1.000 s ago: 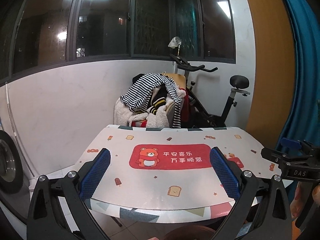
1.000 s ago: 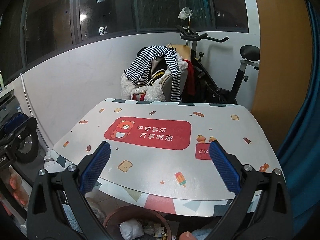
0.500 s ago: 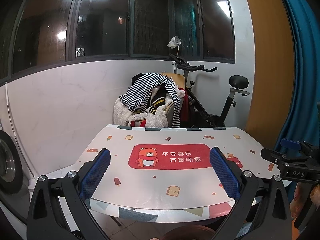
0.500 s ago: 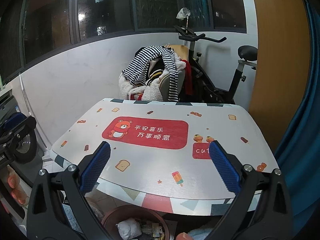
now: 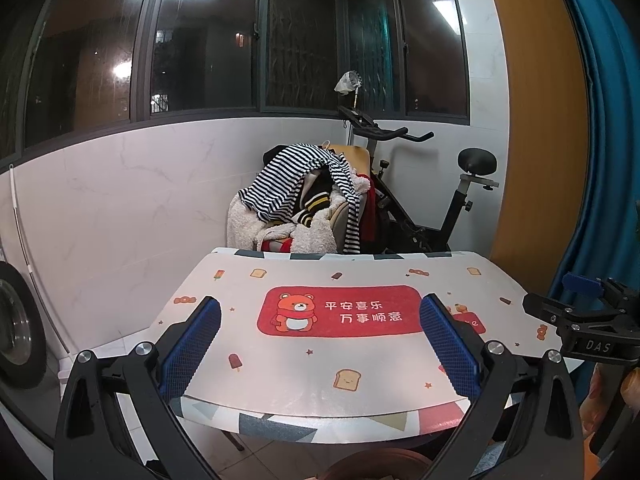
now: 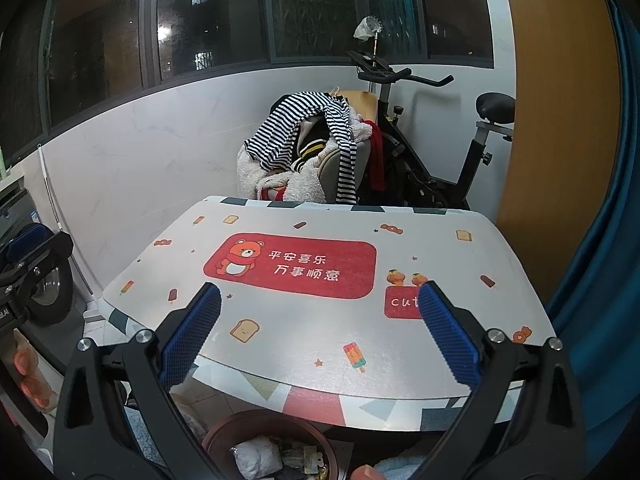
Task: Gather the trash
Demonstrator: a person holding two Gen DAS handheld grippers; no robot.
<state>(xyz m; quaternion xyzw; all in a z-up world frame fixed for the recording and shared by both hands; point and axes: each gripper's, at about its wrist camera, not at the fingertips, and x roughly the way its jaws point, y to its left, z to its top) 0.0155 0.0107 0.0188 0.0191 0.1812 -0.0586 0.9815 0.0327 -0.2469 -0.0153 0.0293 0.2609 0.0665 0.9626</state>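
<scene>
Brown round plastic bin (image 6: 266, 446) with white crumpled trash (image 6: 256, 456) is being seen on the floor, under the near edge of the cartoon-print table (image 6: 320, 332). Both the left gripper (image 5: 320, 350) and the right gripper (image 6: 318, 336) are being held spread wide, pinching nothing; the right one is nearer.

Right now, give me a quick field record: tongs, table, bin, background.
left tongs: open, nothing held, above the table's near edge
right tongs: open, nothing held
table: printed cover with red bear panel; no loose trash visible on it
bin: brown, on the floor below the near edge, white wad and wrappers inside
background: exercise bike, clothes pile
</scene>
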